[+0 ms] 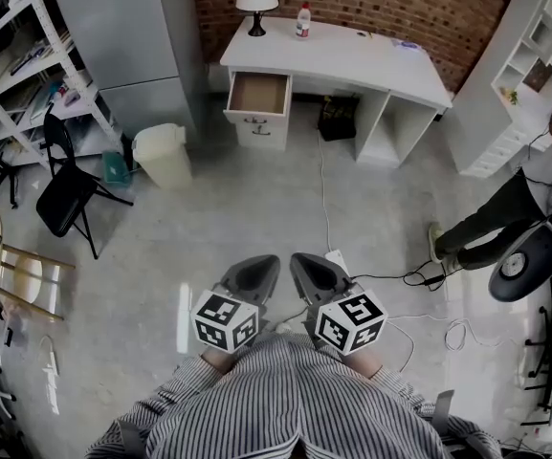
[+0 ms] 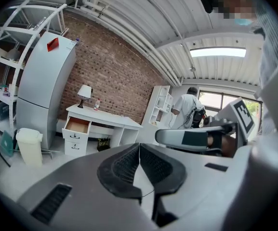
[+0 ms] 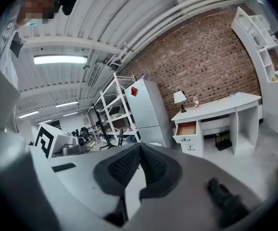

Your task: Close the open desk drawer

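Left gripper (image 1: pixel 254 273), right gripper (image 1: pixel 312 271), distant drawer (image 1: pixel 258 94)

Bottle (image 1: pixel 302 19) label illegibly small

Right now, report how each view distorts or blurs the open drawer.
Head view: sharp, evenly lit, the desk mildly warped by the wide lens. Left gripper view: strong fisheye with dark corners, the open drawer small but sharp. Right gripper view: same fisheye, the ceiling light blown out.
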`<control>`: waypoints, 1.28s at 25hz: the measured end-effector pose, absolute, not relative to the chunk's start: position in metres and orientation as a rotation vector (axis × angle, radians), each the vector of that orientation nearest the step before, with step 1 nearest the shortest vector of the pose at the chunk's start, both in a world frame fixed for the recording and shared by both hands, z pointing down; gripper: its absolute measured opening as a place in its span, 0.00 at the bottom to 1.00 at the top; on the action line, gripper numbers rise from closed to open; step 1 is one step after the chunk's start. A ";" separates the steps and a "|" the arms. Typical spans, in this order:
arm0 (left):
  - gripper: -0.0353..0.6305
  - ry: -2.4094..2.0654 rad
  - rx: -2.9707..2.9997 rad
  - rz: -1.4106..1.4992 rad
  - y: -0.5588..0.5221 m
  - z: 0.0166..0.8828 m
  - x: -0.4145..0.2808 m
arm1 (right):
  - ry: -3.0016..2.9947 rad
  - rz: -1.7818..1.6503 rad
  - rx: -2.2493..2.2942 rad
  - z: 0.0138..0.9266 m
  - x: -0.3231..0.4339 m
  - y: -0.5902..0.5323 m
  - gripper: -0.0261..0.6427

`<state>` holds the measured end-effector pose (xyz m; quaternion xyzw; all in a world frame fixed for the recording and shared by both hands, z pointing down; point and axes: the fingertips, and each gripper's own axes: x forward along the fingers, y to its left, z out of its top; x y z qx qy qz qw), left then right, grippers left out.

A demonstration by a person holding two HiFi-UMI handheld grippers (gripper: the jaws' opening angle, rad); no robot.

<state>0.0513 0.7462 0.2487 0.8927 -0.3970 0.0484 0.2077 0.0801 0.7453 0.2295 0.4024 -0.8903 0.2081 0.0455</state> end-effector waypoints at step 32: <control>0.08 -1.110 2.451 0.131 0.503 0.263 0.002 | -2.664 0.670 1.311 0.249 0.049 0.503 0.06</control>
